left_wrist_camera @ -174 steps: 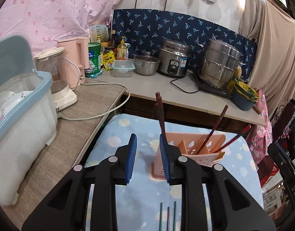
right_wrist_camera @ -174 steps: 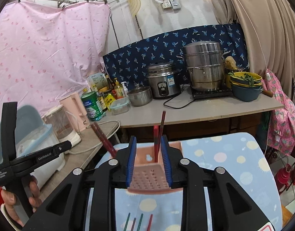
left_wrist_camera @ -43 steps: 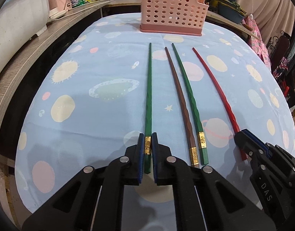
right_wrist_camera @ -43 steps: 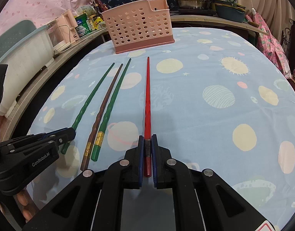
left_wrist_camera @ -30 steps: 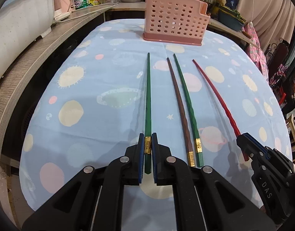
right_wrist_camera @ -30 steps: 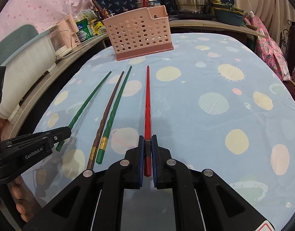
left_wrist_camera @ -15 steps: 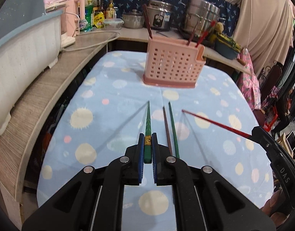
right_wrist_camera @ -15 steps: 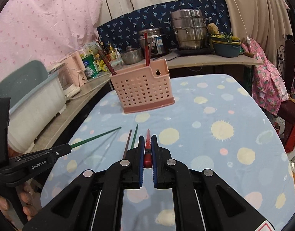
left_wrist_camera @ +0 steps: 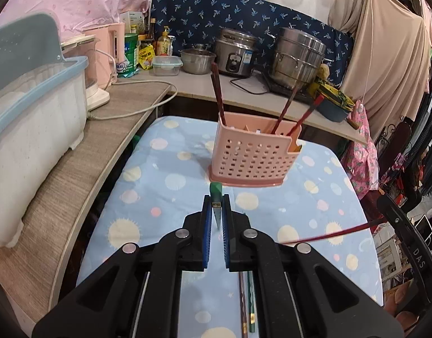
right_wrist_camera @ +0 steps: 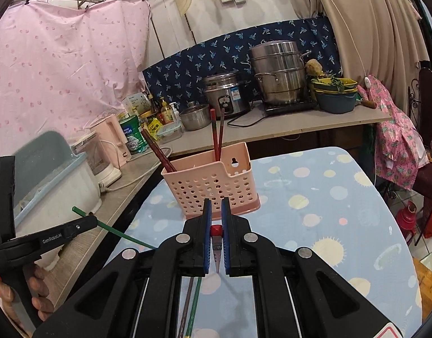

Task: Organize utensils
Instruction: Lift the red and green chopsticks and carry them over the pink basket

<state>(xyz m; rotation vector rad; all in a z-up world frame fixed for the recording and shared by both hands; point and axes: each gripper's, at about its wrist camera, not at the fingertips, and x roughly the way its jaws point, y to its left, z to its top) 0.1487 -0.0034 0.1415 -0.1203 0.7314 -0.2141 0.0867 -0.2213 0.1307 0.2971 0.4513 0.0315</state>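
Both tools are showing black plastic bodies with round silver screw heads and blue ribbed pads lining the jaws. The left gripper (right_wrist_camera: 83, 224) is bearing white "GenRobot.AI" lettering; the right gripper (left_wrist_camera: 385, 219) is showing "DAS" in white.

seven chopsticks (left_wrist_camera: 216, 194), one pink basket (left_wrist_camera: 252, 157), two grippers (left_wrist_camera: 216, 219).
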